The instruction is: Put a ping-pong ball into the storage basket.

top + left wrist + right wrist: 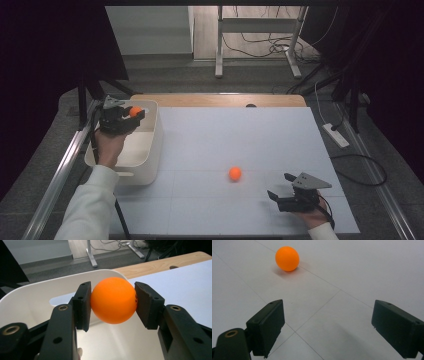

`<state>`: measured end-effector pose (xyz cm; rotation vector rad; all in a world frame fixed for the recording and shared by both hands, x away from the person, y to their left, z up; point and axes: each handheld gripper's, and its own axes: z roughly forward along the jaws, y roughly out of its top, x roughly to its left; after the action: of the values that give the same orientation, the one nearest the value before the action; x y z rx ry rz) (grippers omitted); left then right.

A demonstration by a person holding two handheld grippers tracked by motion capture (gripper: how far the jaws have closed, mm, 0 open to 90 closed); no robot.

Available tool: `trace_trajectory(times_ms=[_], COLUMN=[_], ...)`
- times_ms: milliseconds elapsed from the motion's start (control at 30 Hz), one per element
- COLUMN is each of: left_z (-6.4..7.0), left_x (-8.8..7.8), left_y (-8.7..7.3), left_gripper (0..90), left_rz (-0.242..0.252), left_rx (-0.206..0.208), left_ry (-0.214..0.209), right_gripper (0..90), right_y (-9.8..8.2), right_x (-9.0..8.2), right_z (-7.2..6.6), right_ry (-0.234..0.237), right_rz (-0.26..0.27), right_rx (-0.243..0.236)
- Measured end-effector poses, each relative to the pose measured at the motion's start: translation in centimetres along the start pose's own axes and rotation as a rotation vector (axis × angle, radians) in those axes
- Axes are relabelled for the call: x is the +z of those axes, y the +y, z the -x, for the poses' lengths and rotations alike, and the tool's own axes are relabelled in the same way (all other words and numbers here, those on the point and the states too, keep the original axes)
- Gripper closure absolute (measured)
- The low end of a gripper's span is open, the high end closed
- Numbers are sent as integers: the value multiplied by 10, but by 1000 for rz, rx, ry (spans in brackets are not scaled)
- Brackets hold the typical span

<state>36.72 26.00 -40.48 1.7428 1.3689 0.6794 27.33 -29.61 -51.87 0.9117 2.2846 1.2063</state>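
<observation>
White sheeting covers the desk point(210, 150), with bare wood along its far edge and grey floor beyond. One orange ball point(113, 300) is pinched between the jaws of the left tool point(134, 114), both pads pressed on its sides, held above the white bin point(150, 145) that sits at the desk's left edge. A second orange ball point(235, 173) lies on the sheet near the middle of the desk, towards the near edge. Well to its right, close to the near right corner, the right tool point(281, 186) rests low with its jaws wide apart and nothing between them, pointing towards that loose ball.
</observation>
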Motion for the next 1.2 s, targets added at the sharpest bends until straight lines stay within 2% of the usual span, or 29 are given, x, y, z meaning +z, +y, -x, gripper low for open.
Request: trace_trajectory(times_ms=[533,833,1200], left_z=[-5,-6,-6], left_x=[10,17,18], left_y=[-2,-4,-4], left_gripper=[502,502,501], left_rz=[-79,-131,-137], left_rx=[8,4,1], left_ry=[24,13,2], right_gripper=[111,112,112], right_y=[0,0,0], right_x=[0,0,0], right_z=[0,0,1], right_ry=[-3,-4,-6], right_rz=[-4,-4,-7], right_rx=[2,3,5])
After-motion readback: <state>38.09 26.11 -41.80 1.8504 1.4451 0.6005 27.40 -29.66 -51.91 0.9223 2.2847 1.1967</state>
